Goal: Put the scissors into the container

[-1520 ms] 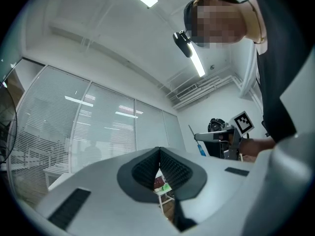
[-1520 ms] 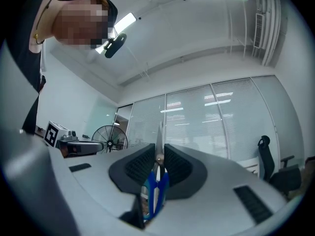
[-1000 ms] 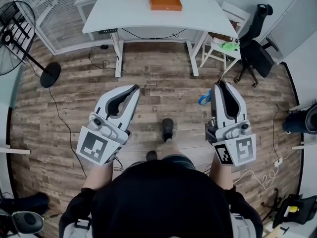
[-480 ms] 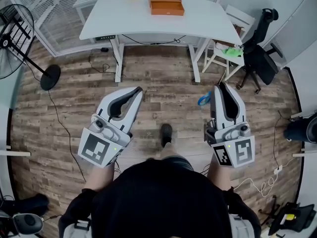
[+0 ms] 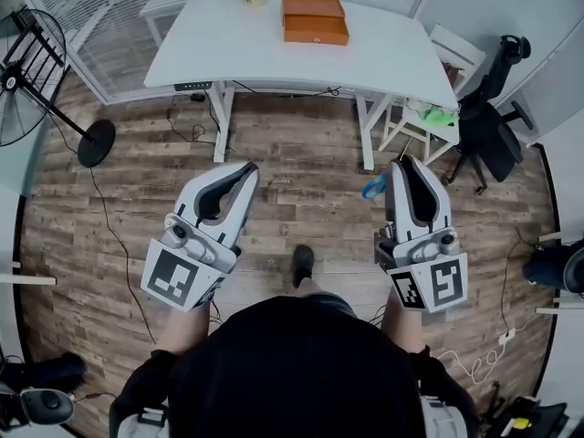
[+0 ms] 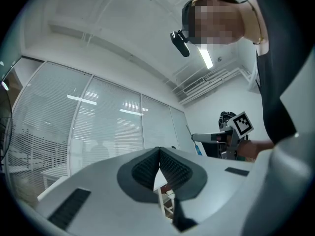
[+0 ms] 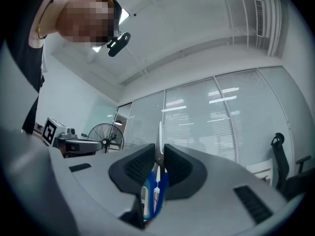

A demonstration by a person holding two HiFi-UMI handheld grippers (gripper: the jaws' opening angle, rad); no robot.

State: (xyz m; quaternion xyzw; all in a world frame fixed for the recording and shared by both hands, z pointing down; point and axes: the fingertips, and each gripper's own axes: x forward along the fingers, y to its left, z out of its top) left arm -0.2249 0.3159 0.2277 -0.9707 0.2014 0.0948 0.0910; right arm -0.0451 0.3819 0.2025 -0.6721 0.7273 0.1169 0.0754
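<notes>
Wood floor point(image 5: 301, 162) lies between you and the white desk point(image 5: 228, 44), and the orange box point(image 5: 314, 19), likely the container, sits at the desk's far edge, well apart from both tongs. Your right tongs point(image 5: 401, 167) are clamped narrow on the scissors point(image 7: 156, 181), with the blade sticking out past the tips and the blue handles hanging below the pads point(image 7: 140, 166). That is a thin pinch near the pivot, so a jolt could swing or drop them. Your left tongs point(image 6: 159, 154) are closed and hold nothing. From above the box looks lidded, though you can't tell for sure; if it is shut, the scissors have nowhere to go. Cables point(image 5: 196, 130) lie by the desk leg, a snag risk for your feet.
</notes>
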